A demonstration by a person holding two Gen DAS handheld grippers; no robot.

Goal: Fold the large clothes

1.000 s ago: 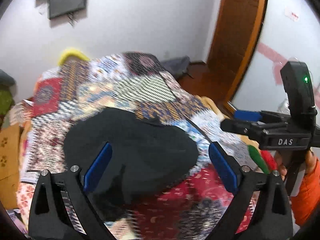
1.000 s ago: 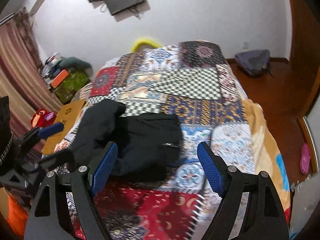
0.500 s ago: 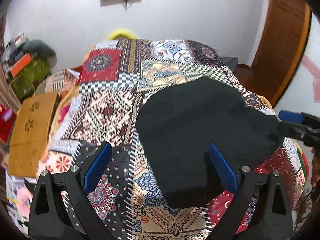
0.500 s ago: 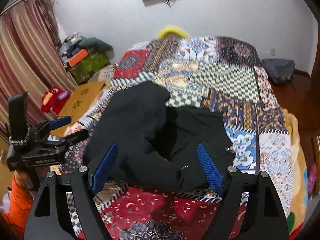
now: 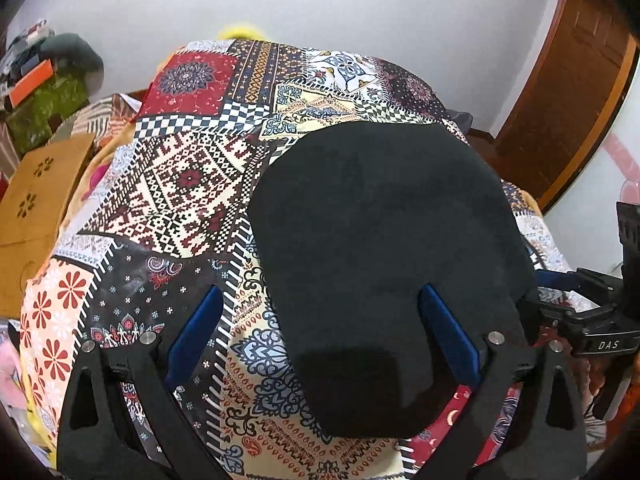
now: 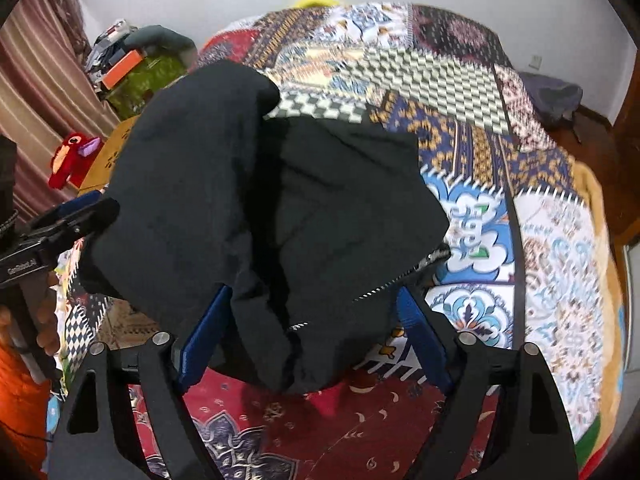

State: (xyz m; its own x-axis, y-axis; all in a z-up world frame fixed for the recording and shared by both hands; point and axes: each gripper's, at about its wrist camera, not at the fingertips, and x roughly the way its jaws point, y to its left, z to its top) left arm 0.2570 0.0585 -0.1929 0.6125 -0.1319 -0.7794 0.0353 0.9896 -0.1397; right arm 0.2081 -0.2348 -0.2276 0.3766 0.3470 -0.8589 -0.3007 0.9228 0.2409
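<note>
A: Changed? Both views swung over the jacket (image 5: 384,264) since a second ago; it now lies bunched near the bed's (image 5: 176,184) foot, zipper showing. Fold barely begun.
B: Tongs?
A: Left gripper (image 5: 320,336) open, empty. Right gripper (image 6: 312,332) open, straddling the hem.
B: Count?
A: One jacket, two grippers.

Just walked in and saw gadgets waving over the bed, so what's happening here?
A person holding tongs in each hand is folding a black jacket on a bed covered by a patchwork quilt. The left tongs and the right tongs are both open and neither grips the cloth. The jacket lies bunched in a rough heap, its zipper showing near the right tongs, so the fold looks unfinished.
</note>
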